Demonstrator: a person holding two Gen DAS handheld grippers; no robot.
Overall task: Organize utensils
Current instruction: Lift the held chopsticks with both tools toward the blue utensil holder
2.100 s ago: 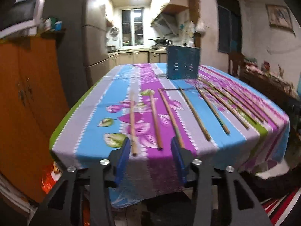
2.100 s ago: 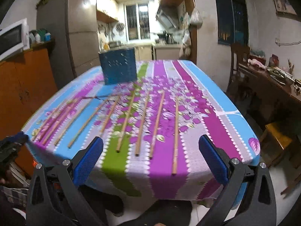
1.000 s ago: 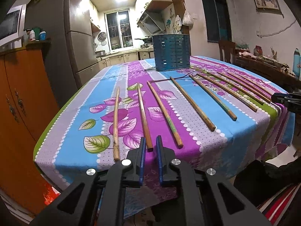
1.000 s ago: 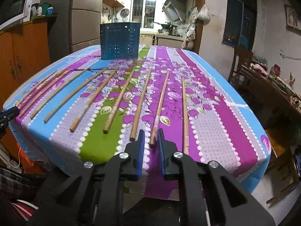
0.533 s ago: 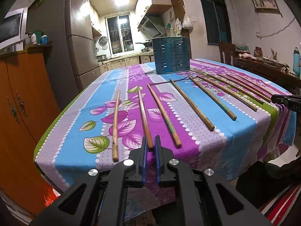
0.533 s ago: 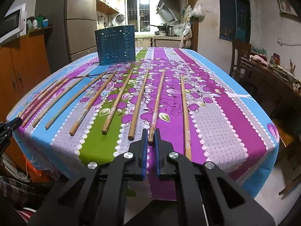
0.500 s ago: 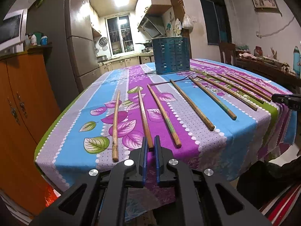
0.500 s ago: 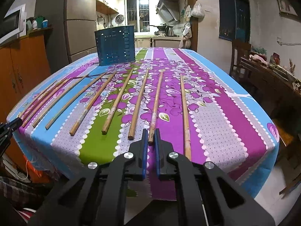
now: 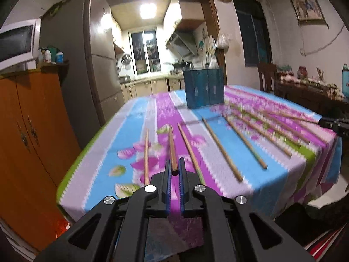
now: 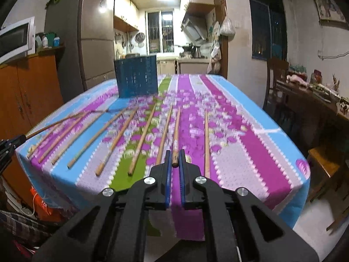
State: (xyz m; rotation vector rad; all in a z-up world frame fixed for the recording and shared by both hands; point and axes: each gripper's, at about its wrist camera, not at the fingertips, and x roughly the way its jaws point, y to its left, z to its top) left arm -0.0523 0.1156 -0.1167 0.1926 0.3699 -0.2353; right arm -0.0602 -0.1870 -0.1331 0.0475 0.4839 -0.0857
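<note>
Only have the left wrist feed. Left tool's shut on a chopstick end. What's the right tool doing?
Observer: The right tool is shut on the near end of a chopstick too.
Operator: Which one in the row?
Observer: Second from the right end. Only the last chopstick lies on the cloth to its right.
Operator: Holder in line with it?
Observer: No, the blue holder stands left of its line, beyond the far ends of the row.
</note>
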